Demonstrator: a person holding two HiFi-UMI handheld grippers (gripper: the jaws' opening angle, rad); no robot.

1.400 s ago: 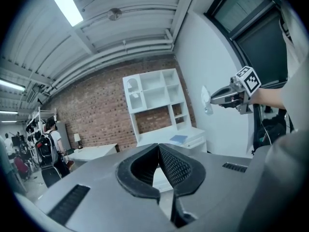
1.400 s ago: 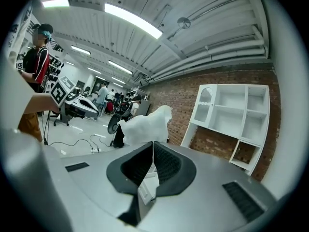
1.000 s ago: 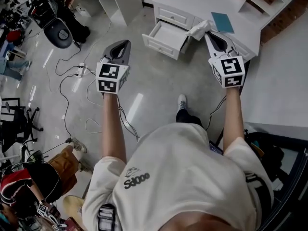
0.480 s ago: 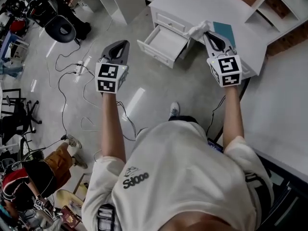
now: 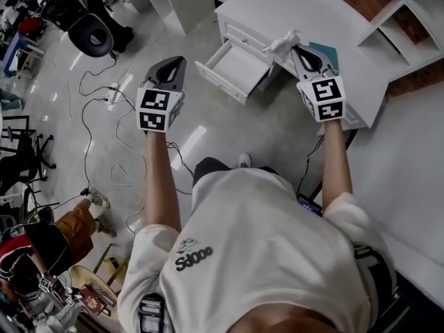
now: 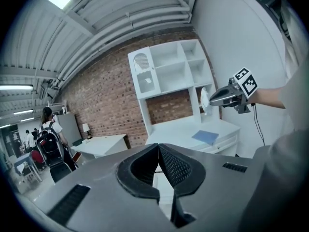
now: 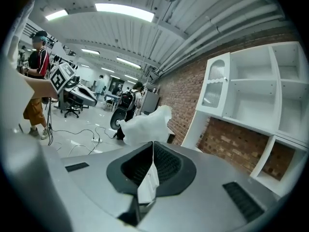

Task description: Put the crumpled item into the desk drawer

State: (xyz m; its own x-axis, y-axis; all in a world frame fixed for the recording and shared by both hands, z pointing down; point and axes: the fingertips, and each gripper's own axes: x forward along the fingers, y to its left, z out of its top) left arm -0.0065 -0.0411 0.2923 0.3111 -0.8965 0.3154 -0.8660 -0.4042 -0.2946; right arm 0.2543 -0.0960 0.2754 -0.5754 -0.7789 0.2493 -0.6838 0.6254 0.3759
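A white crumpled paper (image 5: 282,44) hangs from my right gripper (image 5: 297,49), which is shut on it above the white desk's front edge. In the right gripper view the crumpled paper (image 7: 144,125) billows past the tips and a strip of it runs down between the jaws. The open desk drawer (image 5: 236,68) juts out to the left of that gripper and looks empty. My left gripper (image 5: 175,64) is held over the floor left of the drawer, shut with nothing in it; in its own view the pads (image 6: 166,166) meet at the tips.
The white desk (image 5: 305,12) carries a blue booklet (image 5: 326,50). White shelves (image 5: 409,19) stand at the right against a brick wall. Cables and a power strip (image 5: 114,92) lie on the floor at the left, near a black chair (image 5: 90,37). A person's shoe (image 5: 244,160) is below.
Both grippers have moved toward the desk, and the desk and open drawer now sit closer and lower in the head view. The paper stays pinched in the right gripper.
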